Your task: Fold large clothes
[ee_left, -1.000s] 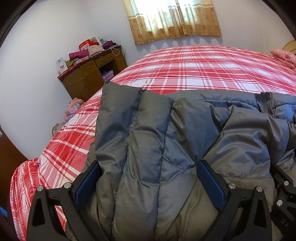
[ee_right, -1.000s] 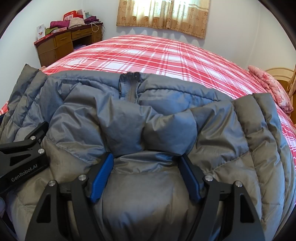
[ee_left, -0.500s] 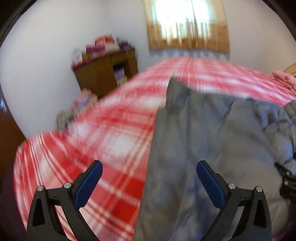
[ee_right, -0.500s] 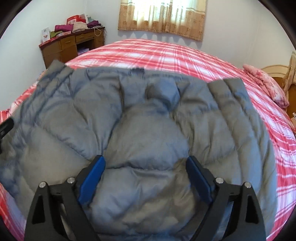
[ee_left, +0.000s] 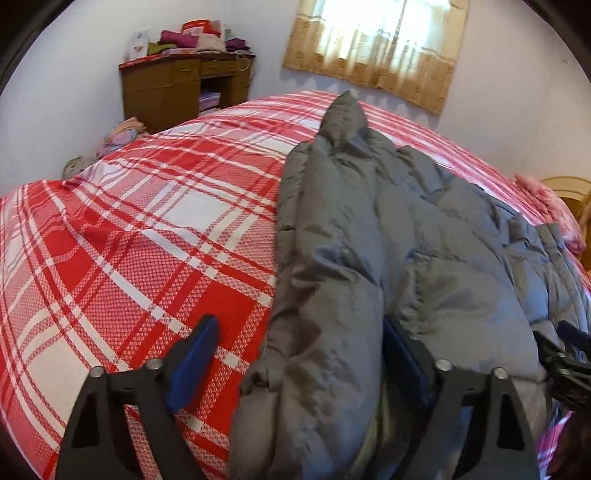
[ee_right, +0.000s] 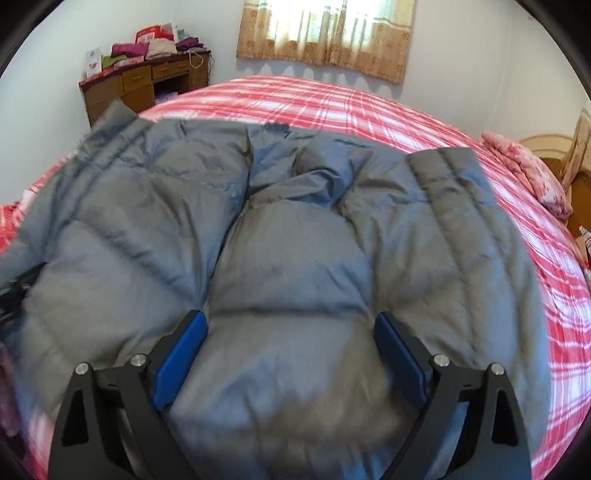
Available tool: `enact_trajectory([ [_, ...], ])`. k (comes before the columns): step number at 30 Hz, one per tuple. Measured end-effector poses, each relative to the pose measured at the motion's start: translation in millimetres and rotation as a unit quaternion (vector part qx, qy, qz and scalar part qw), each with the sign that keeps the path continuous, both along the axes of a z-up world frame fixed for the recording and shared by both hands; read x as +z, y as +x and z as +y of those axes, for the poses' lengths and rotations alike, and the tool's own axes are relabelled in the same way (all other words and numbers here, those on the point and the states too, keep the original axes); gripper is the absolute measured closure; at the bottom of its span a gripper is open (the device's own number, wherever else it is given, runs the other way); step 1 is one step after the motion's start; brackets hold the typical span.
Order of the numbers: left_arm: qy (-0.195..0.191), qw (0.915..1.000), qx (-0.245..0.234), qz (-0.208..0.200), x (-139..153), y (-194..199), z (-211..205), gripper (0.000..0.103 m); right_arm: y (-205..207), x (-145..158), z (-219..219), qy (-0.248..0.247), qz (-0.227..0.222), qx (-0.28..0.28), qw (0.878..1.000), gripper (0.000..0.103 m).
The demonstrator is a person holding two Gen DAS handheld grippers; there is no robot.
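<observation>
Close to me the left gripper (ee_left: 299,354) has its jaws wide apart over the left edge of the grey padded jacket (ee_left: 388,266), and the right gripper (ee_right: 290,345) is also spread wide above the jacket's puffy middle. The jacket lies on the red checked bedcover (ee_left: 140,229). Farther back stand a wooden desk (ee_left: 177,88) with piled clothes and a curtained window (ee_right: 325,33).

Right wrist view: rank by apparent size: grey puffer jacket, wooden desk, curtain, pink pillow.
1. grey puffer jacket, fills most of the frame, though nearest the camera
2. curtain
3. wooden desk, close to the curtain, so that order is unsure
4. pink pillow
</observation>
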State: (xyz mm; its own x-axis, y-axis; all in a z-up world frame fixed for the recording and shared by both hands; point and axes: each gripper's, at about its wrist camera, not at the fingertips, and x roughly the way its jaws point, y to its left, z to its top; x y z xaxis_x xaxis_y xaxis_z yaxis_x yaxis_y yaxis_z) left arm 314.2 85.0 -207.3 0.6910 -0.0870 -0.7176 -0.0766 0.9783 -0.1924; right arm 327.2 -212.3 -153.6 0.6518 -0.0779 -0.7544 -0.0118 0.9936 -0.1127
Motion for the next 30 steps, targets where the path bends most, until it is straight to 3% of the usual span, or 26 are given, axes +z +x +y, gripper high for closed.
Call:
enact_trajectory([
  [3, -0.012, 0.9998, -0.008, -0.010, 0.6, -3.3, -5.0, 0.026, -11.2, -11.6, 3.3, -0.011, 0.003, 0.001, 1.000, 0.008],
  [5, -0.027, 0.9990, -0.032, -0.017, 1.4, -5.4, -11.2, 0.048, -11.9, -23.5, 8.9, -0.022, -0.005, 0.000, 1.000, 0.006],
  [6, -0.040, 0.9978, -0.049, -0.018, 1.4, -8.1, -15.8, 0.068, -11.1, -28.7, 11.9, -0.031, -0.014, -0.003, 0.999, 0.004],
  [7, -0.048, 0.9969, -0.060, -0.019, 2.6, -8.4, -19.4, 0.079, -11.1, -30.8, 15.2, -0.035, -0.016, -0.004, 0.999, 0.004],
  [10, -0.039, 0.9966, -0.069, -0.024, 8.0, -8.3, -22.2, 0.092, -8.6, -30.6, 15.8, -0.032, -0.011, -0.008, 0.999, 0.003],
  [13, -0.053, 0.9963, -0.060, -0.031, 16.6, -16.0, -14.8, 0.095, -9.9, -29.9, 15.6, -0.031, -0.013, -0.008, 0.999, 0.003],
  [24, -0.051, 0.9964, -0.039, -0.056, 42.1, -58.5, 20.4, 0.096, -28.6, -28.8, 47.1, -0.051, -0.022, 0.009, 0.998, 0.003],
  [26, -0.044, 0.9965, -0.030, -0.064, 55.1, -66.3, 28.9, 0.096, -29.4, -22.5, 53.4, -0.032, -0.016, 0.036, 0.999, 0.005],
  [28, -0.041, 0.9962, -0.029, -0.072, 68.4, -71.0, 34.0, 0.096, -35.0, -9.3, 53.6, -0.003, -0.018, 0.064, 0.998, 0.014],
  [30, -0.023, 0.9947, -0.040, -0.092, 92.9, -80.1, 28.9, 0.096, -45.9, 11.6, 41.7, 0.022, -0.048, 0.070, 0.996, 0.016],
])
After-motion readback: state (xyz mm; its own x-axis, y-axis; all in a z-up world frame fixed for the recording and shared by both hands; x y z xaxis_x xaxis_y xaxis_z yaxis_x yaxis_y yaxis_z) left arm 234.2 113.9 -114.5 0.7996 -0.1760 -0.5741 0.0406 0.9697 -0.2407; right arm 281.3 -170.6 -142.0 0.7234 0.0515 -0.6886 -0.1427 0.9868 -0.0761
